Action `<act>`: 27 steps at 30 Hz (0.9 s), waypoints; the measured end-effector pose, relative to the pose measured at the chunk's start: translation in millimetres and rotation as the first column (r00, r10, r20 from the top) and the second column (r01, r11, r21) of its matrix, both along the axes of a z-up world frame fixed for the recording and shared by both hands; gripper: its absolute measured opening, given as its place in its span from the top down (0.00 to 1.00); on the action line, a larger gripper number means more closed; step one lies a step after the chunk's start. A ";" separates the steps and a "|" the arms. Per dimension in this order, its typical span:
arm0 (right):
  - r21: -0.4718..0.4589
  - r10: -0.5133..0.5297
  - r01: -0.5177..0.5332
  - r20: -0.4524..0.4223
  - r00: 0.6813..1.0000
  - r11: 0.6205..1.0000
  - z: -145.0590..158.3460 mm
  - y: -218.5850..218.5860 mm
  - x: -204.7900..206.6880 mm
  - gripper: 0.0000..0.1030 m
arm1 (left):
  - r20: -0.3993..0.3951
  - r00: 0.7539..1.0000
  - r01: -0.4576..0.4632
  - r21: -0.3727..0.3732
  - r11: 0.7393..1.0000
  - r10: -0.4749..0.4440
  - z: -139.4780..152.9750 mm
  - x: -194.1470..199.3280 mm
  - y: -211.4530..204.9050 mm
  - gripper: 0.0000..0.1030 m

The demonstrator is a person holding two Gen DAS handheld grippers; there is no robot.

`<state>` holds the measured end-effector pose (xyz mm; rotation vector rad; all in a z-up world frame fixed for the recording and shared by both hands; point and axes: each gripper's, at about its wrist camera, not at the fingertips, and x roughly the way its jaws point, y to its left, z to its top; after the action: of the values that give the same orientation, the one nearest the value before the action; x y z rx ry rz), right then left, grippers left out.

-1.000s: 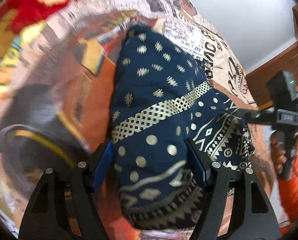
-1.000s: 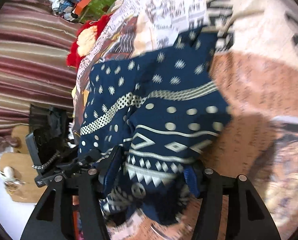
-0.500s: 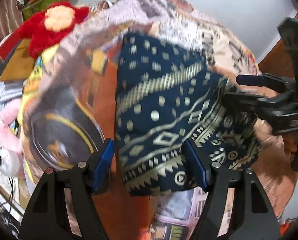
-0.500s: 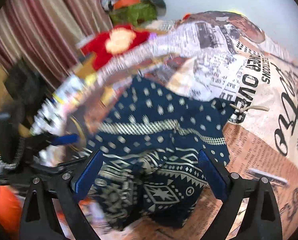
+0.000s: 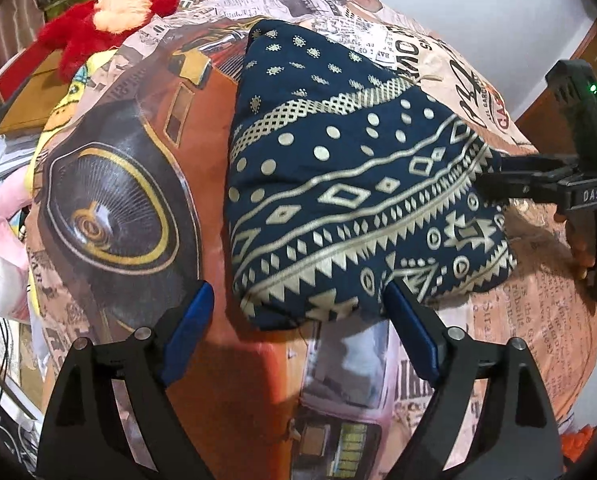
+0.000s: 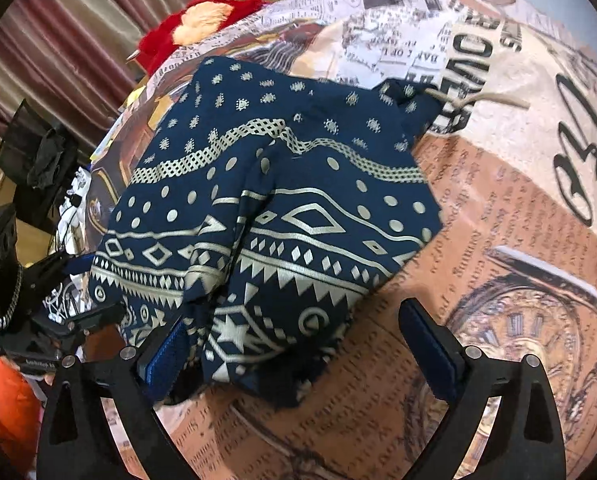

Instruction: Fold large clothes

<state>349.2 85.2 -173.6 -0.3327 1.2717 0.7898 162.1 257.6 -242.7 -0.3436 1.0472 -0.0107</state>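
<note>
Over the folded garment (image 5: pixel 350 184), each tool, left (image 5: pixel 300 330) and right (image 6: pixel 294 356), has just spread wide, gripping nothing

garment (image 5: pixel 350 184): navy cloth with gold dots, diamonds and zigzag bands
state: folded into a thick, rumpled bundle
pose: lying flat, patterned hem toward the lower frame edge
place: centre of both views, on the printed bedspread (image 5: pixel 146 140)

folded navy garment (image 5: pixel 350 184), printed bedspread (image 5: pixel 138 184)
</note>
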 end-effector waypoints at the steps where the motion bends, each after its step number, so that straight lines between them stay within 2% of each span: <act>1: -0.001 0.007 -0.007 0.015 1.000 1.000 3.3 -3.3 -1.6 0.05 | 0.000 1.000 0.006 0.008 1.000 -0.006 1.0 -1.8 -1.1 0.15; 5: -0.011 0.013 -0.012 0.070 0.997 1.000 17.8 -13.4 -12.2 0.05 | 0.003 1.000 0.019 0.033 0.999 -0.019 13.4 -8.5 -2.7 0.15; 10: -0.020 -0.017 0.020 0.142 0.990 1.000 46.7 -18.7 -21.8 0.05 | 0.112 0.992 -0.057 0.054 0.997 0.051 51.5 -15.9 12.5 0.15; 14: 0.067 -0.016 0.006 0.146 0.989 0.998 69.3 -13.2 -34.0 0.05 | 0.123 0.986 -0.132 0.167 0.977 0.112 56.4 -3.4 18.2 0.15; 16: 0.097 -0.004 -0.010 0.142 0.990 0.995 73.7 -4.5 -43.4 0.05 | 0.102 0.986 -0.150 0.155 0.977 0.135 48.8 6.3 21.3 0.15; 18: 0.085 0.021 -0.033 0.139 0.990 0.996 67.4 12.4 -50.5 0.05 | 0.042 0.990 -0.140 0.140 0.980 0.136 31.9 13.7 21.0 0.15; 19: 0.051 0.044 -0.051 0.142 0.989 0.997 59.2 21.0 -54.8 0.05 | 0.024 0.991 -0.132 0.137 0.982 0.130 24.7 13.8 18.1 0.15; 24: -0.121 0.122 -0.105 0.143 0.982 0.987 14.4 35.4 -66.3 0.05 | 0.028 0.992 -0.124 0.137 0.983 0.121 13.9 0.3 6.1 0.15; 27: -0.107 0.092 -0.082 0.092 0.991 0.991 8.7 17.1 -65.5 0.05 | 0.021 0.995 -0.100 0.148 0.984 0.098 19.5 -10.2 0.2 0.15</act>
<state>283.7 102.3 -164.9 -0.5070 1.2153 0.7745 151.9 257.8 -223.1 -0.2594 1.0103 0.1534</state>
